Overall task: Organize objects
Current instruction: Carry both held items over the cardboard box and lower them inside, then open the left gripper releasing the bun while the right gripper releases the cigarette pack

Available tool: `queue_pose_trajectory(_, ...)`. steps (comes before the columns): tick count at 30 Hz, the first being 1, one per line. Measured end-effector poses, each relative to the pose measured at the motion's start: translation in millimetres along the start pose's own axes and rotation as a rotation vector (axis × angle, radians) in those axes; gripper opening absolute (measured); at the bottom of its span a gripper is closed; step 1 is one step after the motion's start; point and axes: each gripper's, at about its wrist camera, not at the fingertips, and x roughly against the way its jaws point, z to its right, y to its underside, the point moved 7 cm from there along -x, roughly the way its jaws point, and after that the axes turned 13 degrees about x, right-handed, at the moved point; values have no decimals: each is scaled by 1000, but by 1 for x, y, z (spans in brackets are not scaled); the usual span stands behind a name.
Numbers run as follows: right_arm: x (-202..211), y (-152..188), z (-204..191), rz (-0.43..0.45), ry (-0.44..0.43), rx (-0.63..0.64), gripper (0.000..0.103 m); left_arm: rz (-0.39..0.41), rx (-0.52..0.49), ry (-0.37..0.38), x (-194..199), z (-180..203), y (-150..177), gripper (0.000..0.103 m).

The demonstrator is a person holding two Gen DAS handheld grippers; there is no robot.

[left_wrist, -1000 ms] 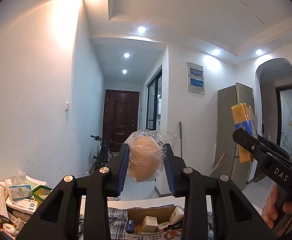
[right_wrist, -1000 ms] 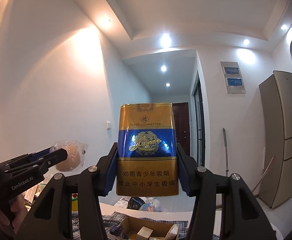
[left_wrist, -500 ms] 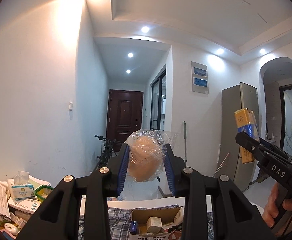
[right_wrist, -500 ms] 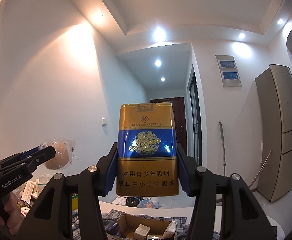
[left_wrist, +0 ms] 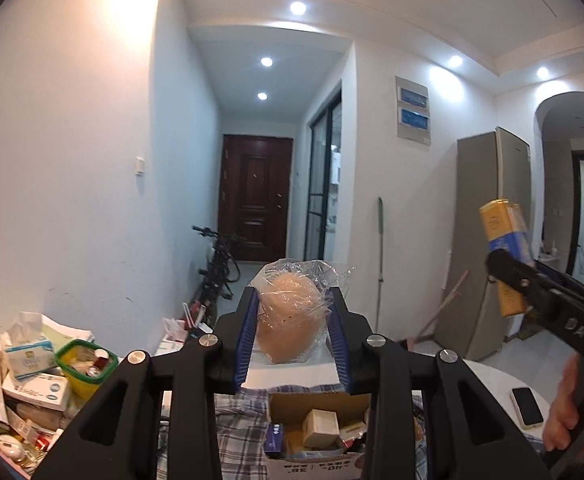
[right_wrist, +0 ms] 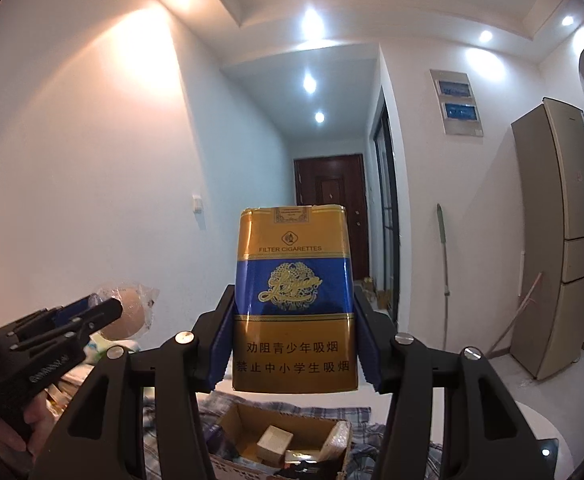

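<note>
A cardboard box (left_wrist: pixel 316 404) sits on the table (left_wrist: pixel 488 376), a phone (left_wrist: pixel 527 406) to its right.

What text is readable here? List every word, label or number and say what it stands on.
"FILTER CIGARETTES": upper gold band of the cigarette pack.
"劝阻青少年吸烟" and "禁止中小学生吸烟": the pack's lower gold band.
Gold script on its blue band: too ornate to read.
"DAS": side of the right gripper.
Print on the cardboard box: upside down, unreadable.
Left gripper lettering, tissue pack label: too blurred.
</note>
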Motion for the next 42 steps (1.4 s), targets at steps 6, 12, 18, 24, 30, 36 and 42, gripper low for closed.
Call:
queue_pose_trajectory(6, -32, 25, 4, -94, -2, -10, 52, -116, -53, 31, -53, 5, 40, 36)
queue_pose_trajectory(12, -64, 48, 0, -189, -50, -6, 52, -280, -34, -23, -109, -13, 91, 36)
queue_pose_trajectory(18, -81, 67, -3, -255, -67, 11, 52, -409, -53, -52, -138, -11, 126, 36)
queue_pose_trajectory(24, -90, 78, 1, -300, -75, 4, 52, -458, -76, -60, -149, -7, 147, 36)
queue_pose_trajectory(30, -94, 78, 3, -315, -76, 6, 52, -460, -86, -47, -150, -7, 153, 36)
queue_pose_trajectory(36, -92, 79, 3, -309, -71, 0, 52, -400, -100, -48, -145, -7, 143, 64)
queue_pose_trajectory(42, -90, 77, 7, -295, -59, -12, 52, -278, -105, -84, -132, -8, 120, 91)
